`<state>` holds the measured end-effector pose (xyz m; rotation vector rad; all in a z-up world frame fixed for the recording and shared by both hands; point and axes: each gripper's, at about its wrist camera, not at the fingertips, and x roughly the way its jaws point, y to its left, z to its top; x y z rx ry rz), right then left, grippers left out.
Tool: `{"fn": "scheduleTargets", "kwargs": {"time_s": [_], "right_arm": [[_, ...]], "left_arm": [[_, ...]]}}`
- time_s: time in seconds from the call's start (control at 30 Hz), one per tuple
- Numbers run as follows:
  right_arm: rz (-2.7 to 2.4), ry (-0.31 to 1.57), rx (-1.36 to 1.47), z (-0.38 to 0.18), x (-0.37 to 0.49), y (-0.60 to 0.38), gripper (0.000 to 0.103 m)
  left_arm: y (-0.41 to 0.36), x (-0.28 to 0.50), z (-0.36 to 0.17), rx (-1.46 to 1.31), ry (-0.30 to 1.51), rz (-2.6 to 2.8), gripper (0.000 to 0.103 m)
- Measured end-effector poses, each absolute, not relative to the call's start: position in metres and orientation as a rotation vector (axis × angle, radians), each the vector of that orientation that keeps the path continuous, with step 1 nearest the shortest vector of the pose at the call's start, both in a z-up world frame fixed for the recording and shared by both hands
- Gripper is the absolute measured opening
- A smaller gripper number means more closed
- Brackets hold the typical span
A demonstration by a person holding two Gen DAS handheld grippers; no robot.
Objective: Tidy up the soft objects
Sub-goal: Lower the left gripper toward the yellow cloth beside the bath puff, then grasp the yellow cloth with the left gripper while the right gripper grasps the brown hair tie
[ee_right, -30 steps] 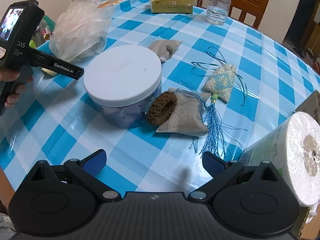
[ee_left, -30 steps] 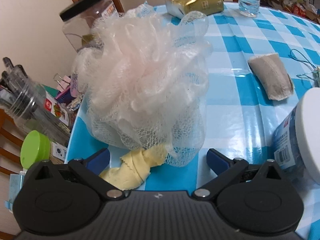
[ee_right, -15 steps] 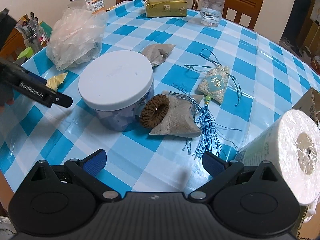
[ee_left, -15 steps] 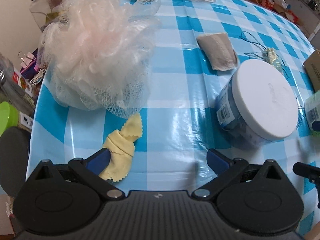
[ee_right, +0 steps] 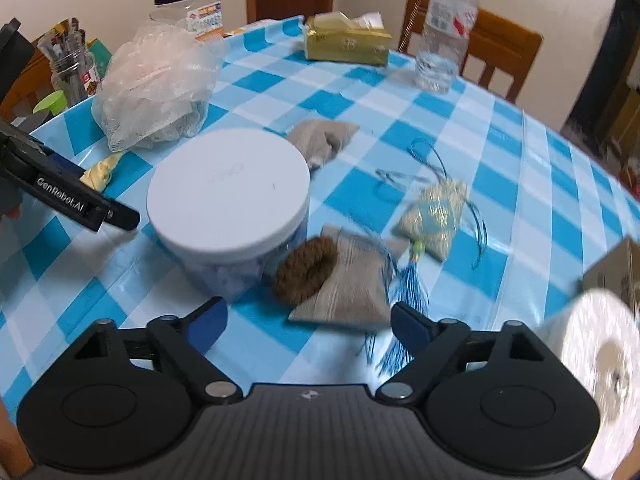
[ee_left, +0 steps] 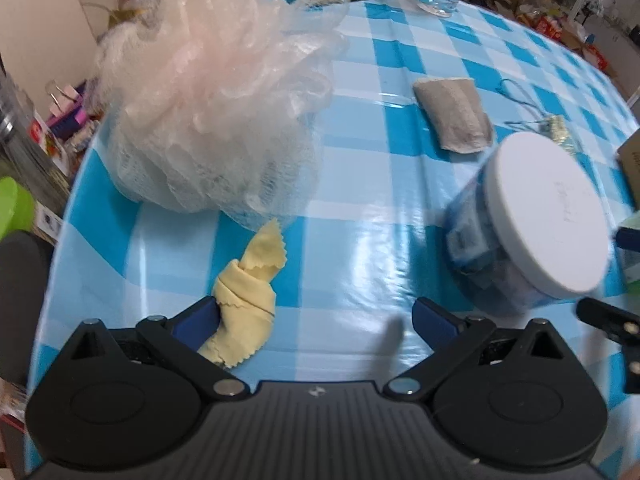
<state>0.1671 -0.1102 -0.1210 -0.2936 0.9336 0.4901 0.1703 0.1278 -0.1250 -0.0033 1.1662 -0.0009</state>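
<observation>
A pale pink mesh bath pouf (ee_left: 216, 104) sits at the table's left, also in the right wrist view (ee_right: 154, 80). A small yellow cloth (ee_left: 246, 300) lies in front of it, touching my left gripper's left finger. My left gripper (ee_left: 316, 316) is open above the table and shows in the right wrist view (ee_right: 76, 204). My right gripper (ee_right: 308, 320) is open, just before a grey pouch (ee_right: 348, 284) with a brown hair scrunchie (ee_right: 306, 270) on it. A tasselled sachet (ee_right: 434, 216) and a second grey pouch (ee_right: 324, 140) lie farther back.
A white-lidded plastic jar (ee_right: 228, 200) stands mid-table, also in the left wrist view (ee_left: 548, 216). A paper roll (ee_right: 596, 376) stands at right. A tissue box (ee_right: 346, 42), water bottle (ee_right: 444, 32), large jar (ee_right: 188, 4) and pen jar (ee_right: 72, 68) line the far and left edges.
My left gripper pulled back from the pouf and turned right, bringing the jar into its view. My right gripper moved closer to the grey pouch and scrunchie.
</observation>
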Motion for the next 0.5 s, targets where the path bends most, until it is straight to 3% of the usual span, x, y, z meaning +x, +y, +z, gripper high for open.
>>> {"fn": "scheduleTargets", "kwargs": {"time_s": [0.3, 0.5], "right_arm": [[0.555, 0.885, -0.438, -0.131, 0.174, -0.095, 0.078], [0.631, 0.829, -0.576, -0.135, 0.172, -0.089, 0.077]], "left_arm": [[0.121, 0.161, -0.12, -0.073, 1.15, -0.082, 0.098], [0.125, 0.162, -0.115, -0.039, 1.103, -0.026, 0.084]]}}
